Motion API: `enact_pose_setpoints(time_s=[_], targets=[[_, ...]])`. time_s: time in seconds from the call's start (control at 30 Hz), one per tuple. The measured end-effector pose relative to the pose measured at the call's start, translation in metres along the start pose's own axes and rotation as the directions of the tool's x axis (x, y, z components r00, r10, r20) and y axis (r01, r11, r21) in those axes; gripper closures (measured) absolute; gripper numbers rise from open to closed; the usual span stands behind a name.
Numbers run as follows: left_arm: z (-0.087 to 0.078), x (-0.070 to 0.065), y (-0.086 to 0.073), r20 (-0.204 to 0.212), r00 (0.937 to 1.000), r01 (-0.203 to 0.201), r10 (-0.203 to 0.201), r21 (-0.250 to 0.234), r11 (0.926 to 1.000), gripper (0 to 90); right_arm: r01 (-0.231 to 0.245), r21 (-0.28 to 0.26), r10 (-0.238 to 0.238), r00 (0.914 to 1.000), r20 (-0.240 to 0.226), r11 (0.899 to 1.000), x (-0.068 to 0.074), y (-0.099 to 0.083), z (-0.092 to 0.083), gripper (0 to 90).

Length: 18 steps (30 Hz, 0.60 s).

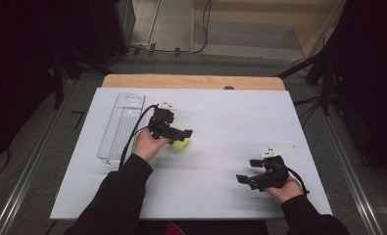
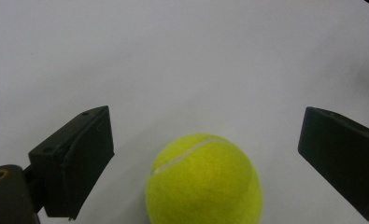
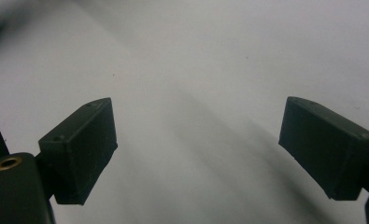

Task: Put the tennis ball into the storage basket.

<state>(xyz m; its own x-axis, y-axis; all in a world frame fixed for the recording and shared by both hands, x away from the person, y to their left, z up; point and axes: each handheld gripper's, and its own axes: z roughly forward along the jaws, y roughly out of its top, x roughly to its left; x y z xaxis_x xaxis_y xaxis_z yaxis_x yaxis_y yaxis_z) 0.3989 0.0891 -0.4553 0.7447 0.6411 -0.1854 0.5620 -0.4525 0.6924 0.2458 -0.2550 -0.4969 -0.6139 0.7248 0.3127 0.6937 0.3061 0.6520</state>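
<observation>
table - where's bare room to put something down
Bare: the middle of the table between the ball and the right gripper, the far right part, and the near edge between the sleeves. Crowded: the left side, where the clear tray lies beside the left gripper around the ball.

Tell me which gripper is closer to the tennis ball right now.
Left. The left gripper is right at the tennis ball, which sits between its open fingers without touching them. The right gripper rests far off near the table's front right, fingers open on nothing.
</observation>
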Motion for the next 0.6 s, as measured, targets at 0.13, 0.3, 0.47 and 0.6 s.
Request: enact_pose_setpoints(time_s=[0.13,0.3,0.47,0.6], targets=[[0.002,0.001,-0.003,-0.003,1.0,0.002,-0.002,0.007,1.0,4.2,0.001,0.002,-0.001,1.0,-0.002,1.0,0.0,0.0,0.0,9.5],[0.003,0.001,-0.006,-0.006,1.0,-0.001,0.001,-0.001,1.0,4.2,-0.003,0.006,0.003,1.0,-0.003,1.0,0.0,0.0,0.001,11.8],[0.006,0.002,-0.011,-0.009,0.9999,0.007,-0.007,0.003,1.0,4.9,0.0,0.005,0.0,1.0,-0.001,1.0,0.0,0.0,0.001,11.8],[0.008,0.002,-0.014,-0.011,0.9999,0.004,-0.004,0.013,0.9999,4.9,-0.001,0.003,0.001,1.0,0.0,1.0,0.0,0.0,0.001,11.8]])
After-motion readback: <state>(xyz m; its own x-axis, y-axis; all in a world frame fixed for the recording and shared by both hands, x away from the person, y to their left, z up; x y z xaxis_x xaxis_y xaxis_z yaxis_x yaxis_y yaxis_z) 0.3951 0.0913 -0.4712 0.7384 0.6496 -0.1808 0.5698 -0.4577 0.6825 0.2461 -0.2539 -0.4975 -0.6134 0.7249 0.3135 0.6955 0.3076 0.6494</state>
